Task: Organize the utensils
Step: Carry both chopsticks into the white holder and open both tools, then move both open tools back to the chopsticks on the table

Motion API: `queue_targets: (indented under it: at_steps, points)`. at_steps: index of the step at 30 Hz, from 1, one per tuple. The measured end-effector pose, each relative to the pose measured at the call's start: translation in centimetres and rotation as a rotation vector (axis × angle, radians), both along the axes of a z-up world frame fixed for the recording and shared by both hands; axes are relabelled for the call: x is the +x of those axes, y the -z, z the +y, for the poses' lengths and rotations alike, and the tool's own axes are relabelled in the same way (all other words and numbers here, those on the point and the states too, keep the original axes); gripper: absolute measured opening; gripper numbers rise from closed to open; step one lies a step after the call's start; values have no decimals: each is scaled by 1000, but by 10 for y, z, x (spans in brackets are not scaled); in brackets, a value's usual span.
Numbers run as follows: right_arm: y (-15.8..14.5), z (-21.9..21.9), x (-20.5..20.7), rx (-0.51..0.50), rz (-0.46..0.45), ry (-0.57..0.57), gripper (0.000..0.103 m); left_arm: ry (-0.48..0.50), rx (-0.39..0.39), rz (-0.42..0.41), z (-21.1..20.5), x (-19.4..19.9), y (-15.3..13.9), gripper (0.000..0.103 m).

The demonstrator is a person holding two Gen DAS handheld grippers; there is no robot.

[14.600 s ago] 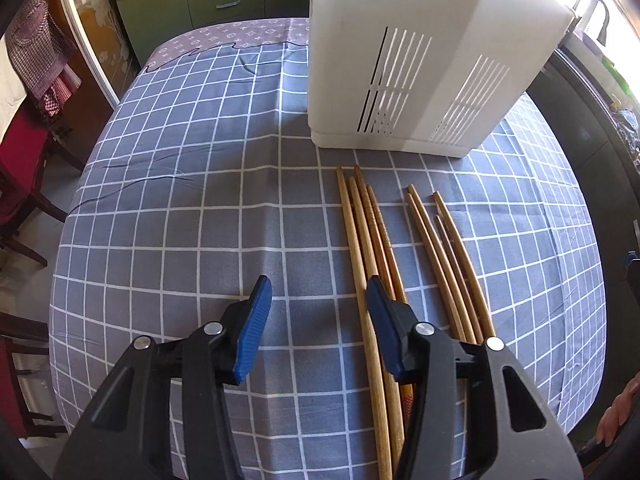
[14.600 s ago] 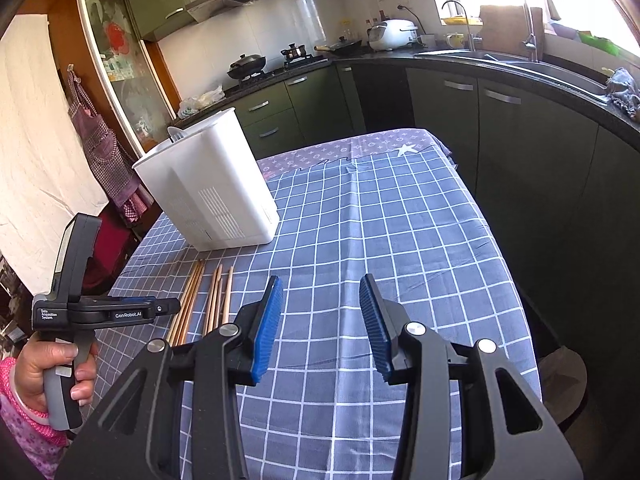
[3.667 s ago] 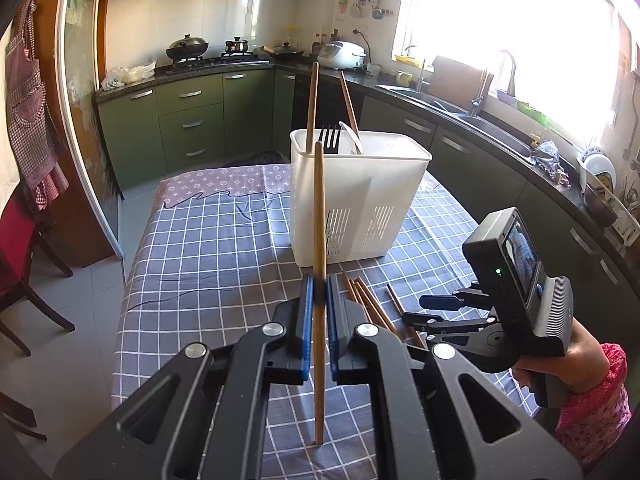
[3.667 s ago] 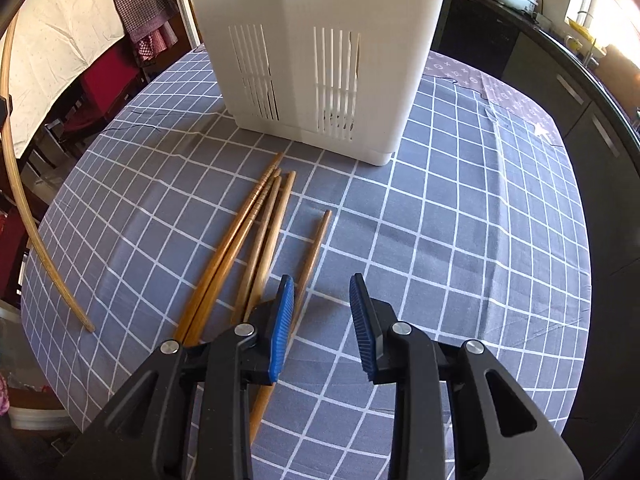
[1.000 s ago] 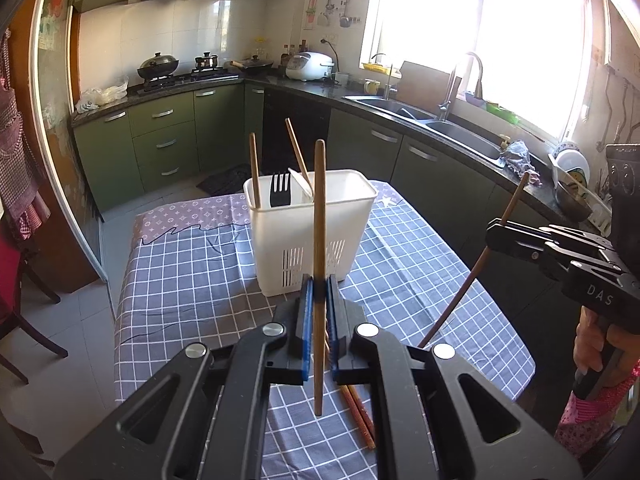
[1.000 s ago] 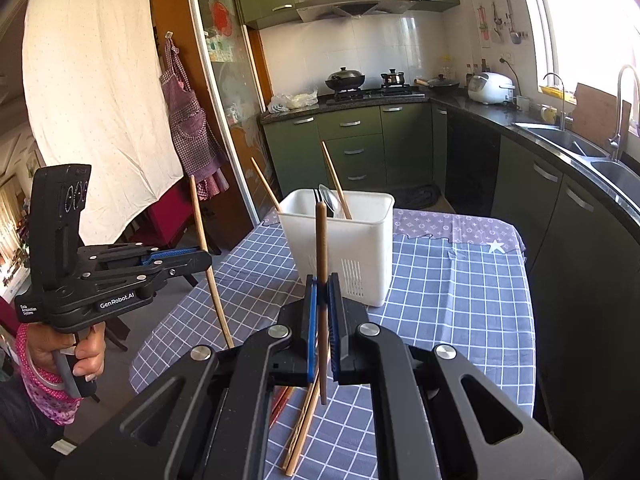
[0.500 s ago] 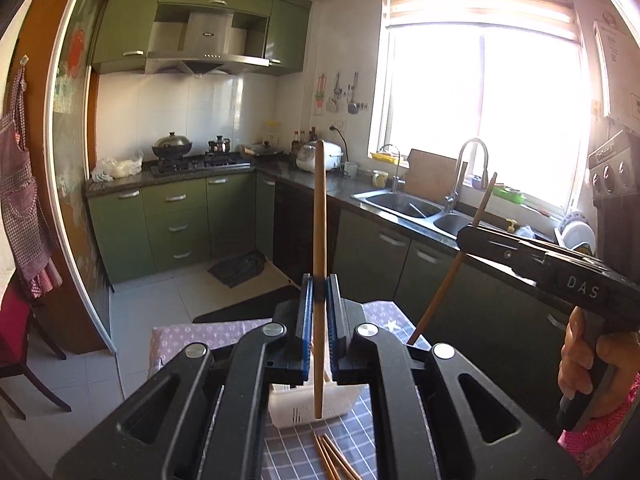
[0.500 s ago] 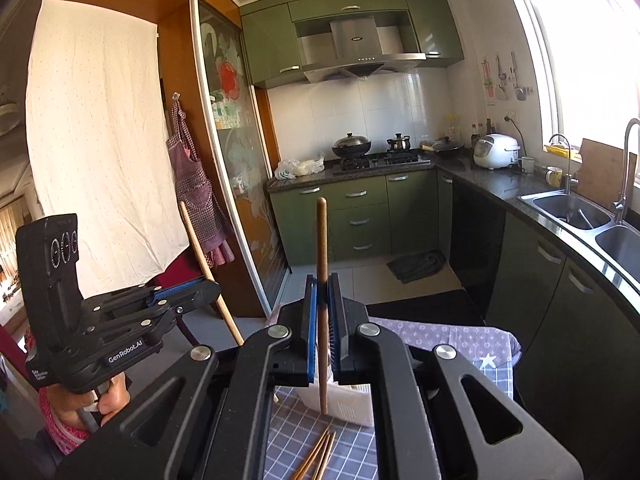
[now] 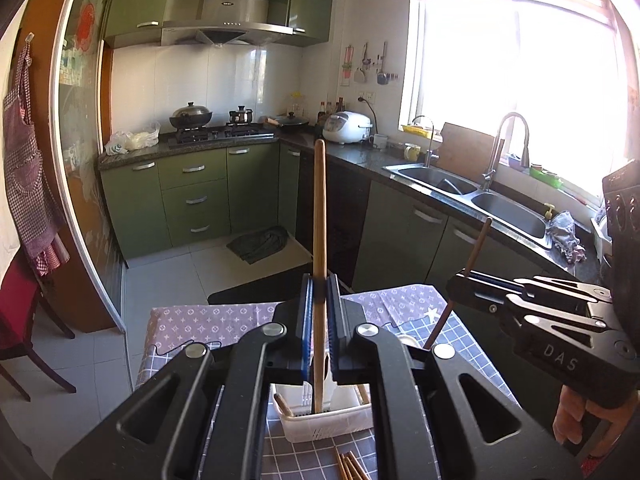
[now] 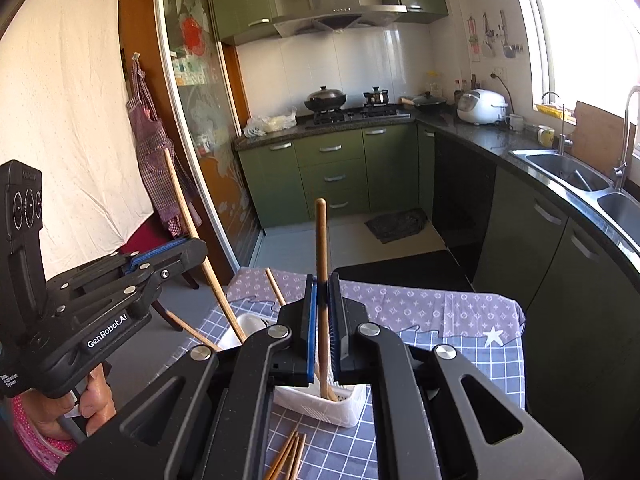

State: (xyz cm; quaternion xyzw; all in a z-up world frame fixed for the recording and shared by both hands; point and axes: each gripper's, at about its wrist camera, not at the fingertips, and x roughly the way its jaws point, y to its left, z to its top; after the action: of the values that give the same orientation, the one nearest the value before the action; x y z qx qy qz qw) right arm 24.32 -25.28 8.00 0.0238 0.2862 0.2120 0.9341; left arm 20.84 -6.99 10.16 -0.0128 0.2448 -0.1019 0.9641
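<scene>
I'm clamping a chopstick (image 9: 319,216) upright in the left gripper (image 9: 319,292) | right gripper (image 10: 322,292) gripping a second chopstick (image 10: 321,248) | both tips dipping into the white caddy (image 9: 320,424) on the table (image 10: 440,344)

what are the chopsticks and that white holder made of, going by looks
Chopstick in the left tongs: looks like wood or bamboo, smooth warm-brown finish with faint lengthwise grain.
Chopstick in the right tongs: same look.
White holder: apparently moulded plastic, matte white, with perforated walls and base.
</scene>
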Motion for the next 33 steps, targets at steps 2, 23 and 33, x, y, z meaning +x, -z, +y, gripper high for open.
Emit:
queue_targets:
  at_steps: [2, 23, 33]
  points:
    - [10, 3, 2, -10, 17, -5, 6, 1, 12, 18, -2, 1, 8, 7]
    - [96, -48, -132, -25, 56, 118, 39, 108, 33, 300, -4, -81, 81, 20]
    - [193, -91, -141, 69, 269, 201, 46, 41, 17, 595, -17, -49, 189, 20]
